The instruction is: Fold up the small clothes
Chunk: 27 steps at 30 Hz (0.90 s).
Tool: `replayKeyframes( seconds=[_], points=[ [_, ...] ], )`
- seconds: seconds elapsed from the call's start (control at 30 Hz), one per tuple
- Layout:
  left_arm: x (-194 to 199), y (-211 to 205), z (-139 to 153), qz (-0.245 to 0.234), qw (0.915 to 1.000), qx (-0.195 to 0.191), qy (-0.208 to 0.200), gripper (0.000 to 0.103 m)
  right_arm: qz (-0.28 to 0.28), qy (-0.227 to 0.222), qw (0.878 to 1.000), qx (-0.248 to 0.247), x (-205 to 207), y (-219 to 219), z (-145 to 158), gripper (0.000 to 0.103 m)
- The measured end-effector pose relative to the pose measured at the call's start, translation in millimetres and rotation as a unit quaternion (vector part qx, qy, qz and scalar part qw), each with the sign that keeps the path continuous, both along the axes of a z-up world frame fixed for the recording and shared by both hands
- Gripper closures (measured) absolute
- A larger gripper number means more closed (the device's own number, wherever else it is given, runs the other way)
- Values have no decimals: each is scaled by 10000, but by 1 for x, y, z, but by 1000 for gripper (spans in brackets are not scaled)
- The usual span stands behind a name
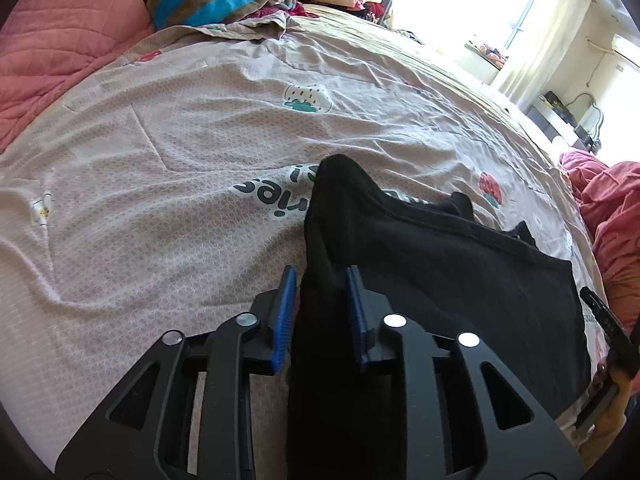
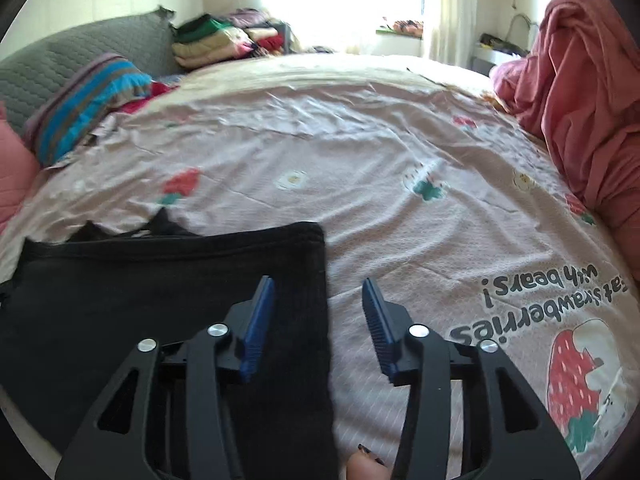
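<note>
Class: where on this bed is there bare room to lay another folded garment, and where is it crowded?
Free: the sheet between the black garment and the pink blanket, and beyond the garment toward the striped pillow. Crowded: the far corner with stacked clothes.

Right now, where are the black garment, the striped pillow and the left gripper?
black garment [image 2: 160, 280]: right wrist view, flat middle of the folded cloth.
striped pillow [image 2: 86, 100]: right wrist view, its blue-striped face.
left gripper [image 1: 320, 312]: left wrist view, midway between the blue pads.
</note>
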<state>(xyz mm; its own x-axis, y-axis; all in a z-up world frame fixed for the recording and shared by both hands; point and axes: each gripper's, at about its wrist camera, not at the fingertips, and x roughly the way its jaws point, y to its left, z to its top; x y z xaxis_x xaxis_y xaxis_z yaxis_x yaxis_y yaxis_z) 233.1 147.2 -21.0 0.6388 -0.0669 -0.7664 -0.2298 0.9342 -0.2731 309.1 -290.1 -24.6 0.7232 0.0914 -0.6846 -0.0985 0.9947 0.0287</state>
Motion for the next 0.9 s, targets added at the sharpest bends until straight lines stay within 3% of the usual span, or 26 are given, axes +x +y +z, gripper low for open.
replayKeyframes(
  seconds=[0.2,0.47,0.57,0.6,0.67,0.9],
  points=[
    [-17,-9,11,-58,9999,45,-126,69,544,-162,9984,36,-38,18,13,35],
    [-42,-22,10,-229,9997,44,-16,66,1136,335,9924,330,-68,33,4,30],
    [-51,-25,3,-273,9996,57,101,65,1132,520,9921,170,-79,36,-7,30],
    [-54,-25,0,-283,9995,72,143,57,1085,554,9924,160,-82,35,-11,30],
    [-62,-26,-5,-276,9994,55,200,52,1051,548,9928,194,-89,31,-14,29],
    [-88,-22,-3,-253,9996,-111,103,50,981,523,9935,235,-108,26,-10,29]
  ],
)
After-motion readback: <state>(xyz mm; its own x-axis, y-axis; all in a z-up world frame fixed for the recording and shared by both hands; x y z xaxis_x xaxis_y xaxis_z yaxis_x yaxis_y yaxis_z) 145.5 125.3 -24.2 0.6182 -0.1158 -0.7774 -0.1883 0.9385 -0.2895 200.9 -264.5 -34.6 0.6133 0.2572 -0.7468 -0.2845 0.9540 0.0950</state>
